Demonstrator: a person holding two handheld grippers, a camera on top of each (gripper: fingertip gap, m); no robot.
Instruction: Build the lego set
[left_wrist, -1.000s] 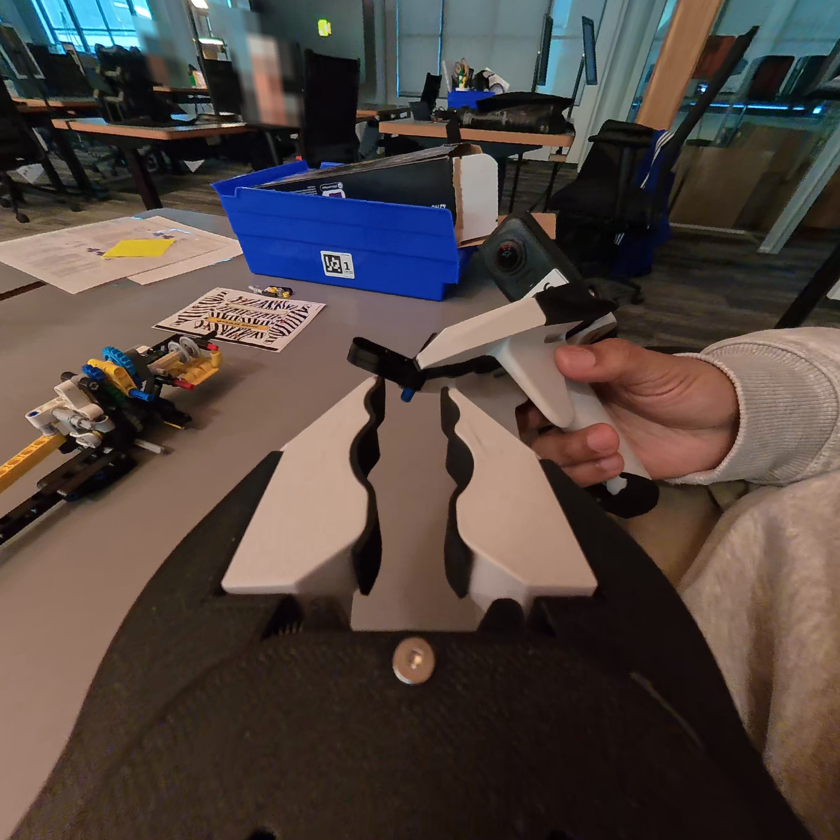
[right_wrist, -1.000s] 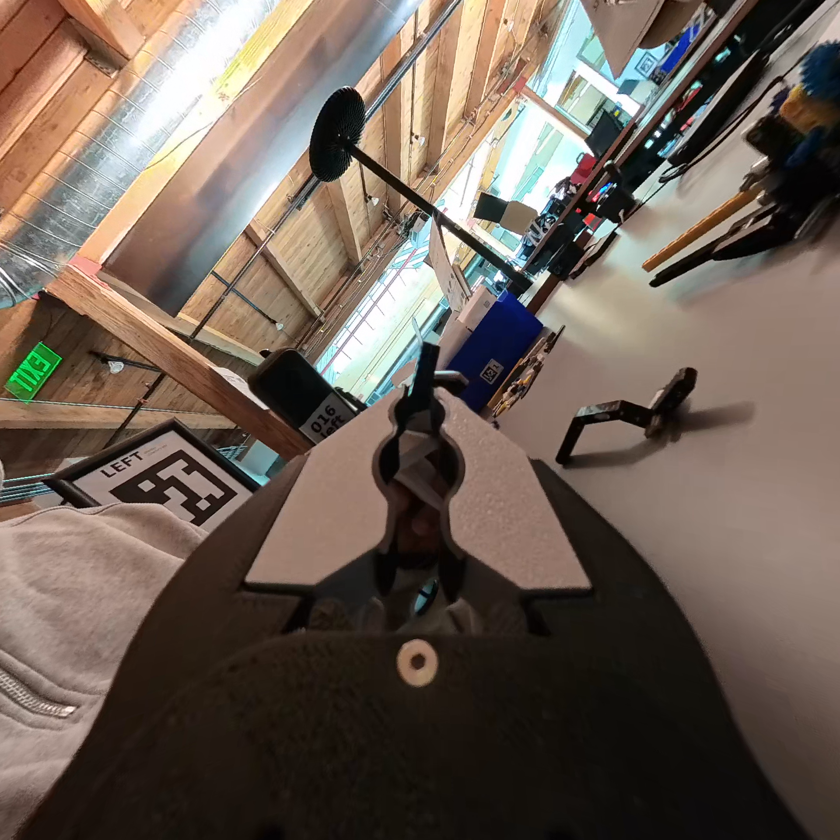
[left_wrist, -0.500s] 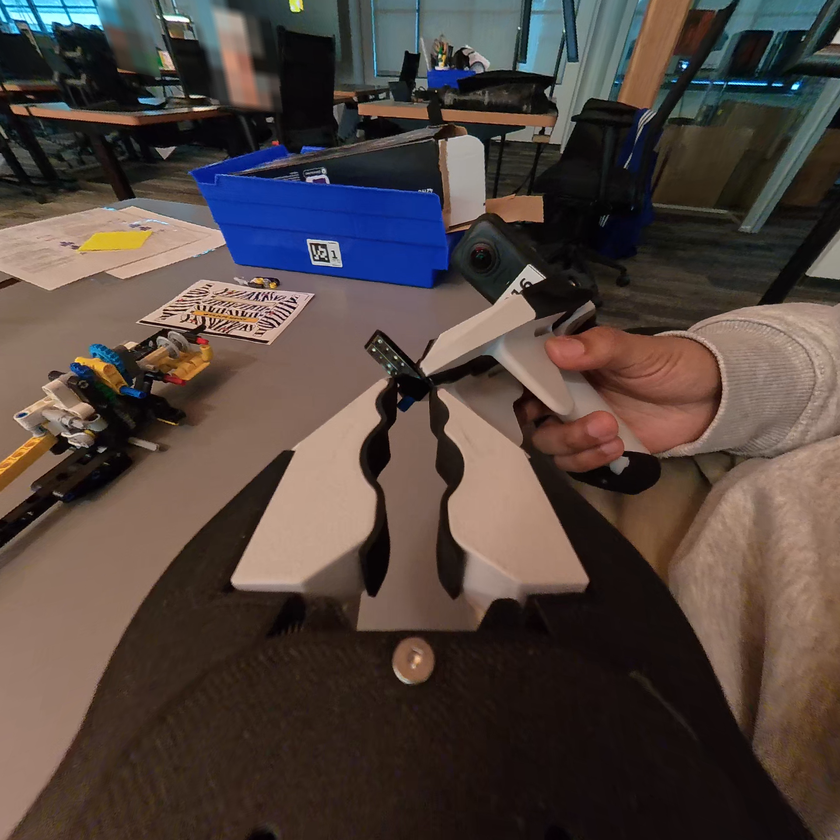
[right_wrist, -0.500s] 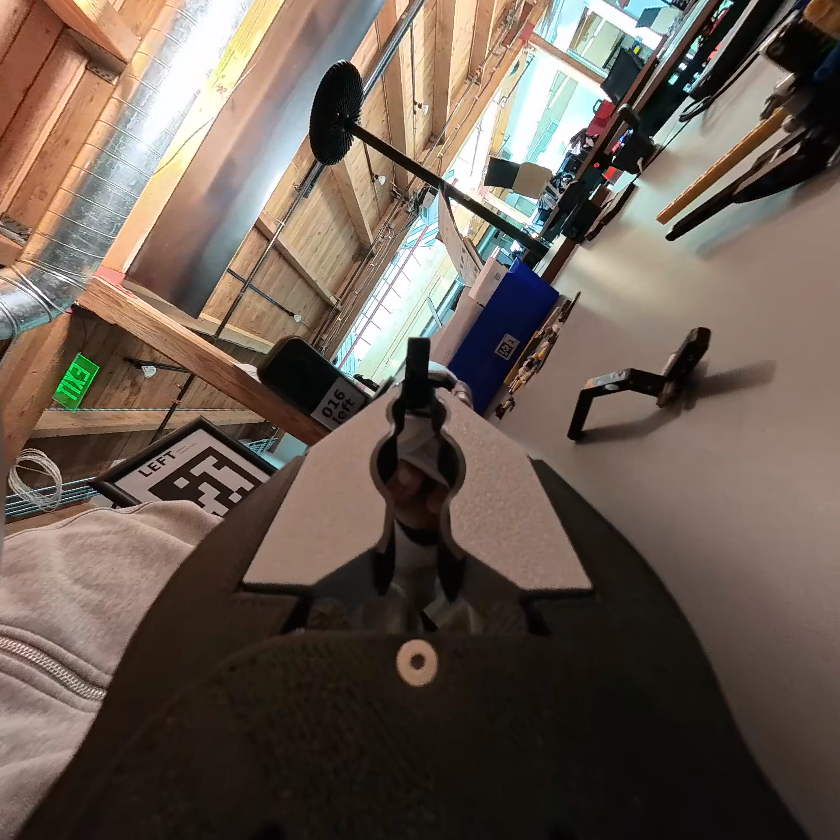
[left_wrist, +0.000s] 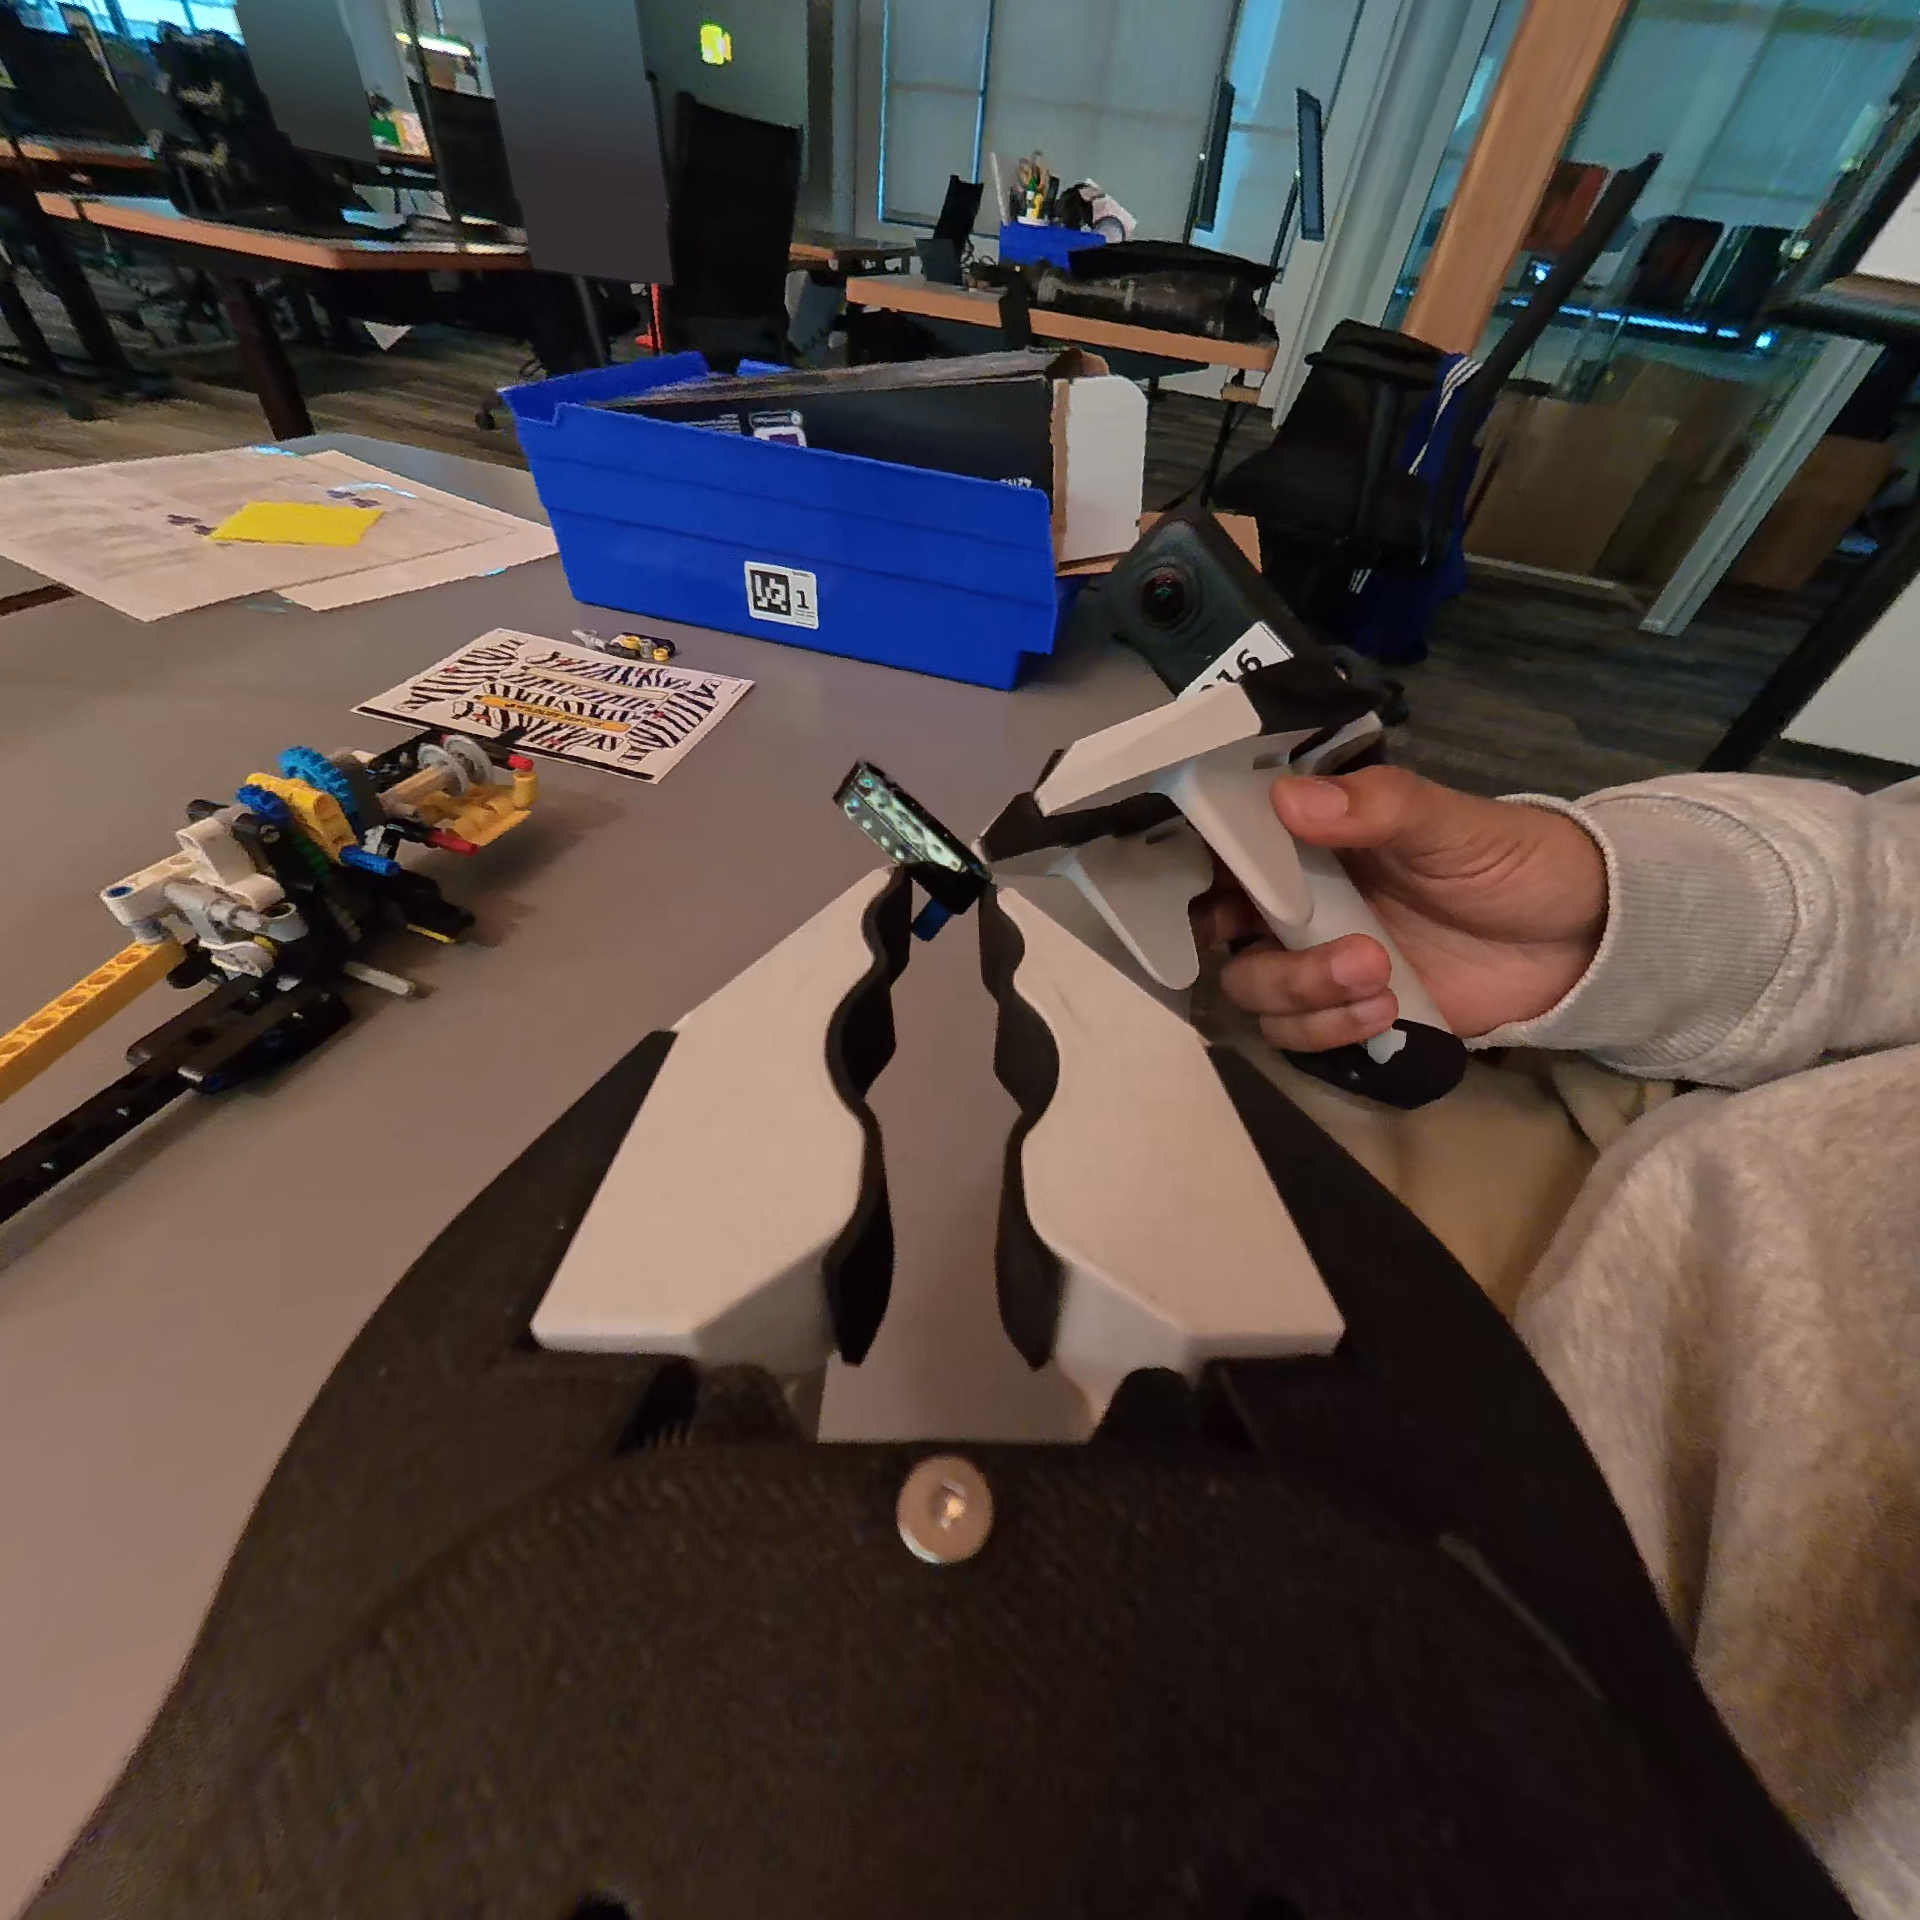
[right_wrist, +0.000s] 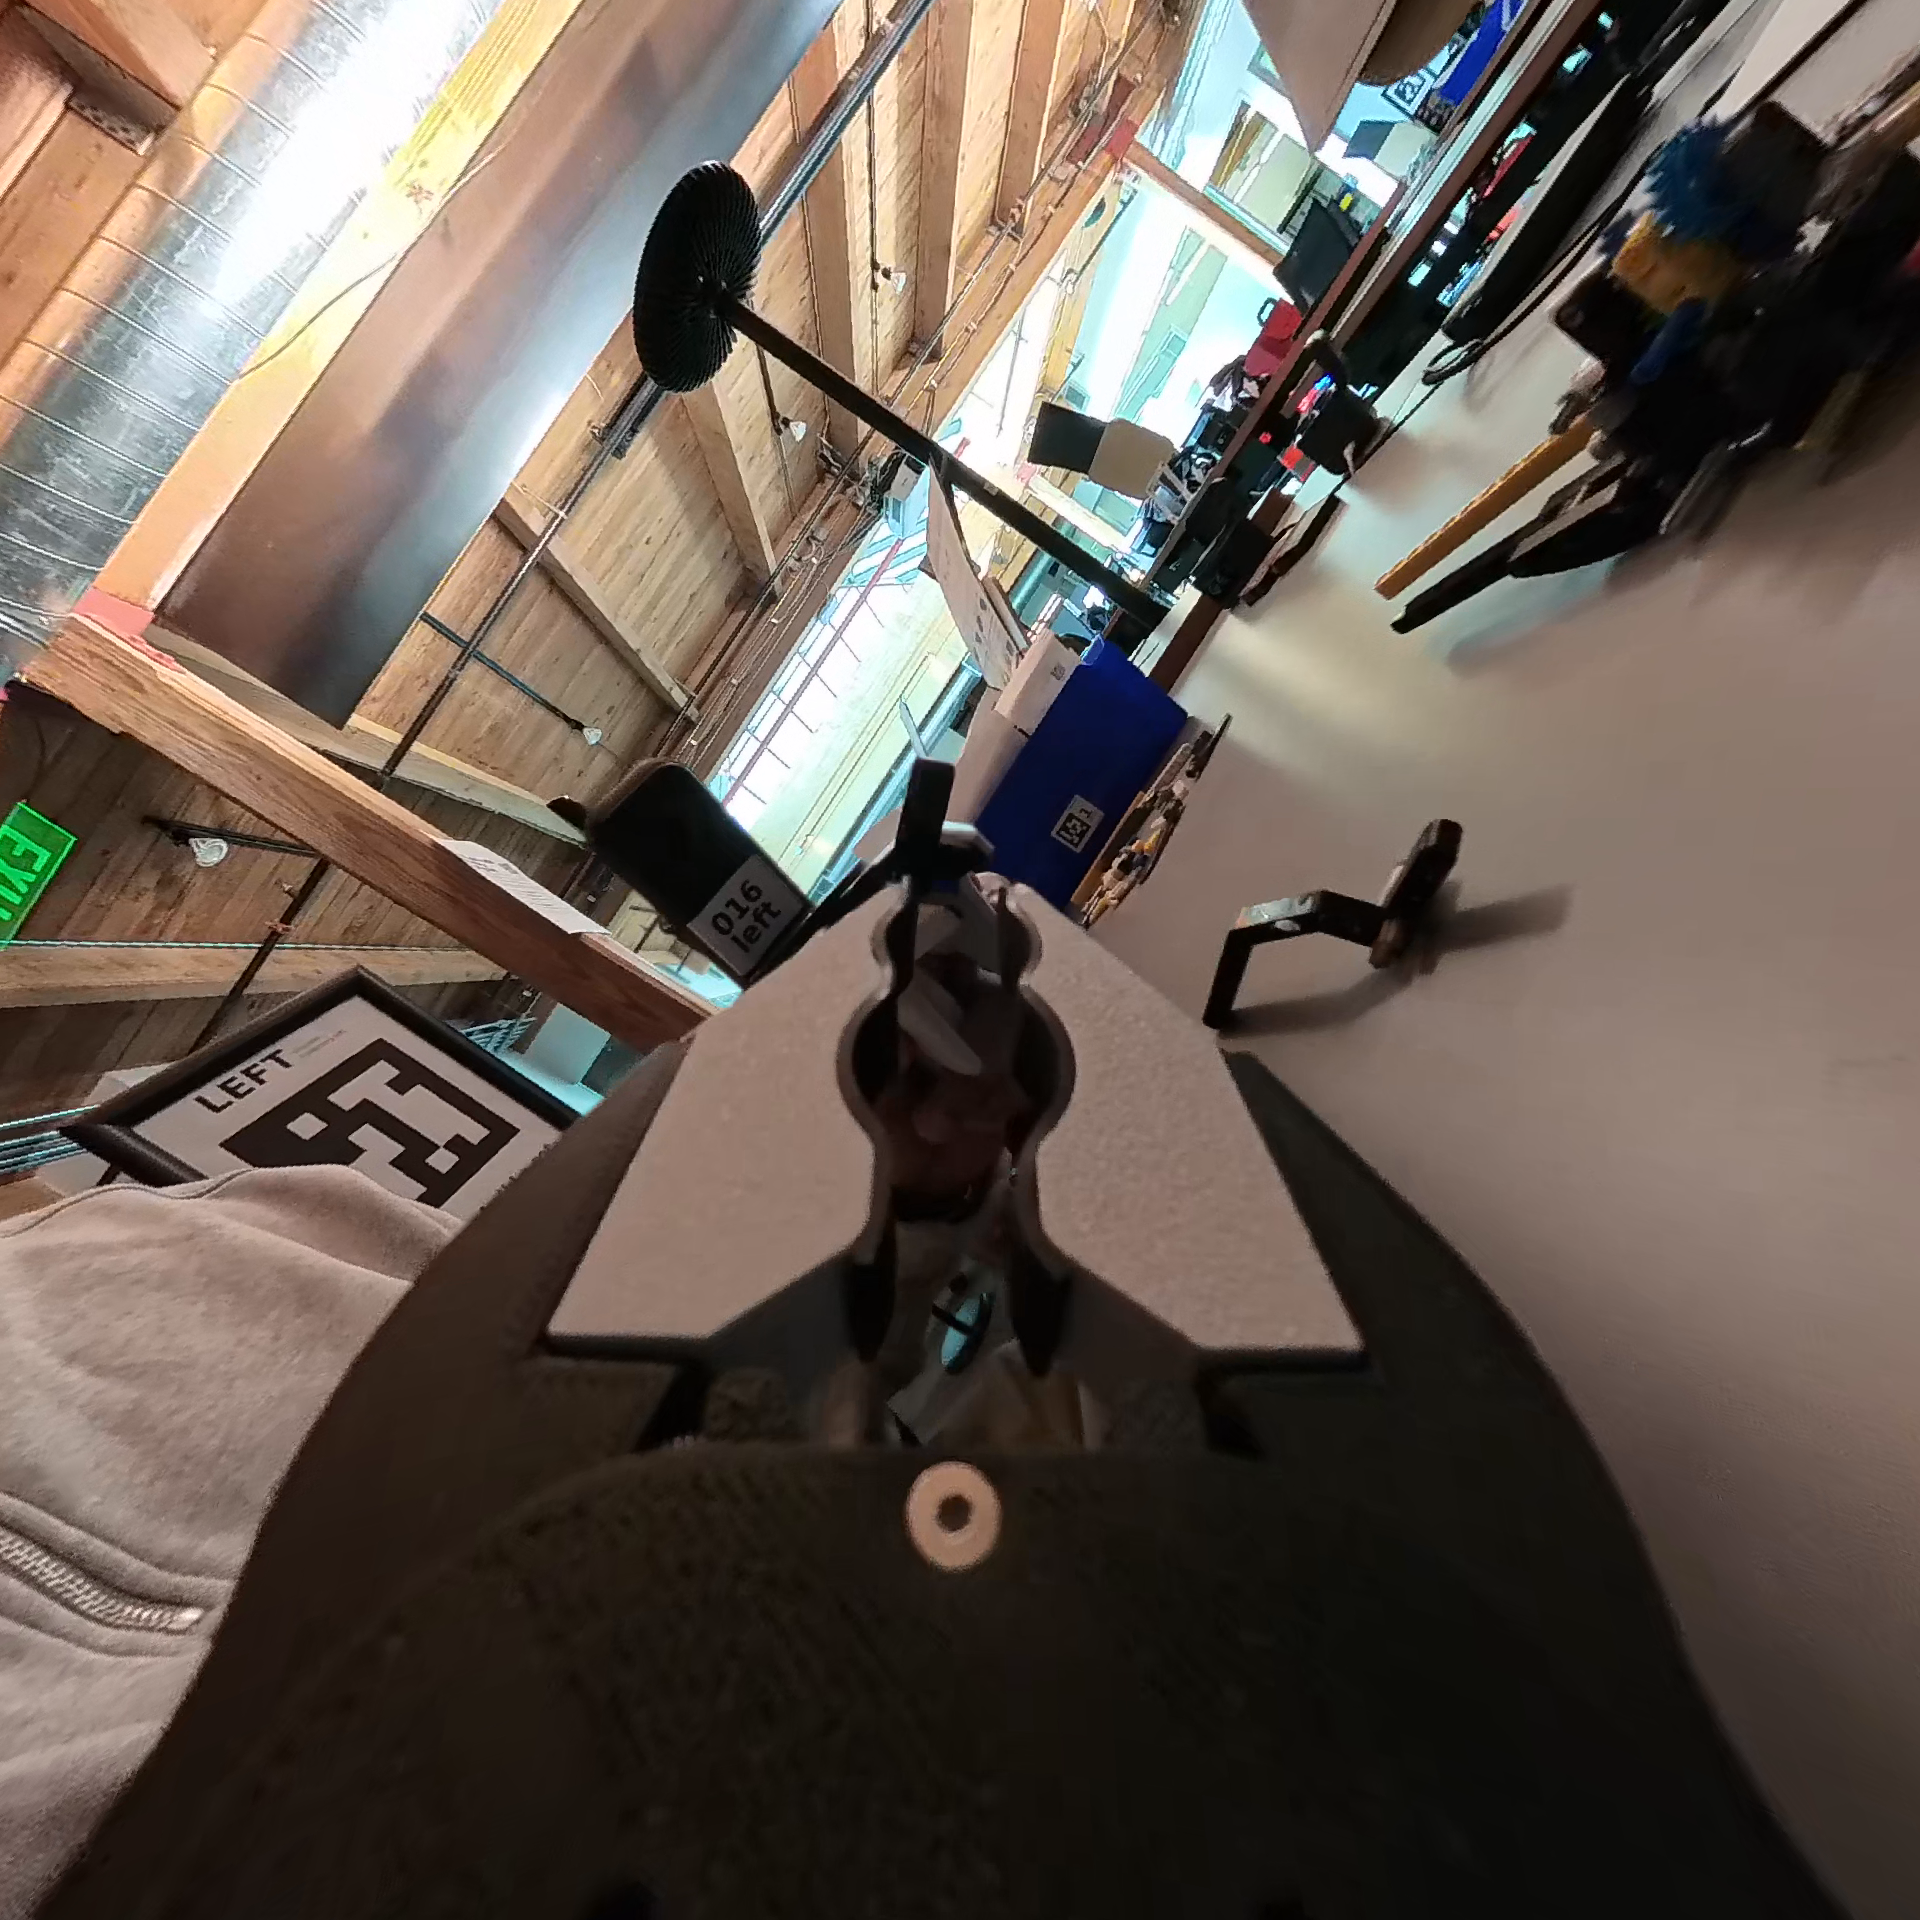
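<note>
open-plan office, rows of desks (left_wrist: 312, 244), office chairs (left_wrist: 732, 229), glass partitions (left_wrist: 1714, 166), exposed timber ceiling (right_wrist: 644, 499)

A white bin sticker (left_wrist: 781, 594), a green lit sign (right_wrist: 26, 883) and a camera tag (right_wrist: 750, 914) bear writing; paper sheets (left_wrist: 156, 530) seem illegible.

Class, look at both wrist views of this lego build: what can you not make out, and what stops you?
- Left wrist view: the lego model is cut off by the left edge.
- Left wrist view: the small black piece shows one face only; the right hand-held gripper hides its far end.
- Right wrist view: the same model is blurred.
</note>
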